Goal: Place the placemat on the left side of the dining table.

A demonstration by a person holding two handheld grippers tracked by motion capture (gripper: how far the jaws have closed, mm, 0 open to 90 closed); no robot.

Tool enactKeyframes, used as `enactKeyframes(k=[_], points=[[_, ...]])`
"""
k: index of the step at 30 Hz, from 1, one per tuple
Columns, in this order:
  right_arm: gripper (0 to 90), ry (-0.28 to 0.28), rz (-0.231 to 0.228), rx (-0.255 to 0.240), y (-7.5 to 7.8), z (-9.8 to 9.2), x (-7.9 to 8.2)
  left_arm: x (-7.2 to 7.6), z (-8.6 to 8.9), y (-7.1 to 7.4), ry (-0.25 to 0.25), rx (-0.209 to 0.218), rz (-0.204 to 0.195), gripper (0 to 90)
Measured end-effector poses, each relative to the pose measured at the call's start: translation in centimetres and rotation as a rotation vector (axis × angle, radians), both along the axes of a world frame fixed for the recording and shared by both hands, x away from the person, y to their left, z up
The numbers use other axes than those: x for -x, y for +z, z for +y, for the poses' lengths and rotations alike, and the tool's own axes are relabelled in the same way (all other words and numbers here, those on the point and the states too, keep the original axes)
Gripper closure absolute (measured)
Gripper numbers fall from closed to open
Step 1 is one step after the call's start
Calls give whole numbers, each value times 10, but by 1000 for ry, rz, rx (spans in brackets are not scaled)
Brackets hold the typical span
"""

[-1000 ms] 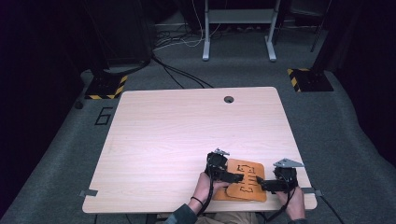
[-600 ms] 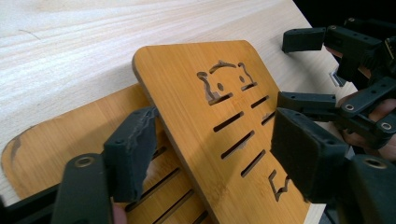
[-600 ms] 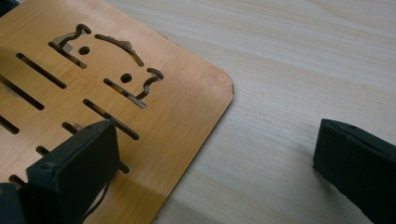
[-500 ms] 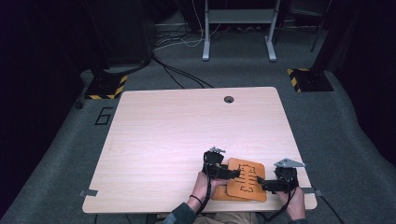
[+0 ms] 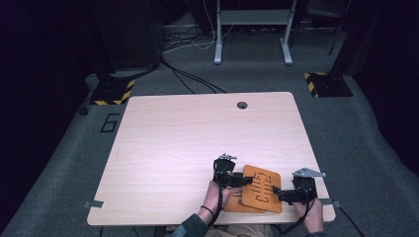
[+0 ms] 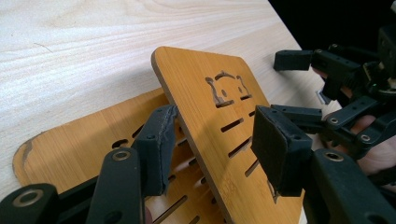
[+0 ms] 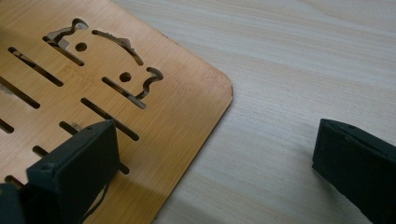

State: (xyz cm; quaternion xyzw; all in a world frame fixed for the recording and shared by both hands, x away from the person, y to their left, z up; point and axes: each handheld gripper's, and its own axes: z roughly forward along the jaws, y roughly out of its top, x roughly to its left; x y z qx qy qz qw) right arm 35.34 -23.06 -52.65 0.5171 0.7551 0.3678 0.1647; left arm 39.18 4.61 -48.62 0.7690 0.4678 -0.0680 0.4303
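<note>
So far the top board (image 6: 219, 121) is tilted up off the lower board (image 6: 79, 144) on the bench (image 5: 188, 143), its raised edge between the left gripper's (image 6: 212, 144) jaws, which have just been closing (one pad seems to touch, the other stands clear). The right gripper (image 7: 215, 168) stands wide, one jaw over that board's corner, holding nothing. Separating looks begun; a firm grip and lifting away remain.

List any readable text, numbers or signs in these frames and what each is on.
"6": dark numeral marked on the grey carpet floor, left of the table.
No lettering on the two bamboo boards: just slots and a cut-out face motif, no text.
Black-and-yellow hazard stripes on the stand bases: a marking, no words.
Nothing legible on the grippers.
</note>
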Motion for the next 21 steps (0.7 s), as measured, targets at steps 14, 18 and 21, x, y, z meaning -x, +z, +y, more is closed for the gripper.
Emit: enactKeyframes(k=[14, 18, 21], points=[[0, -23, 3, -47, 0, -6, 0, 2, -7, 0, -9, 7, 20, 562], [0, -34, 2, -42, 0, -6, 0, 1, -7, -1, 12, 26, 25, 598], [0, -35, 7, -58, 0, -7, -1, -1, -5, 1, 5, 45, 31, 600]])
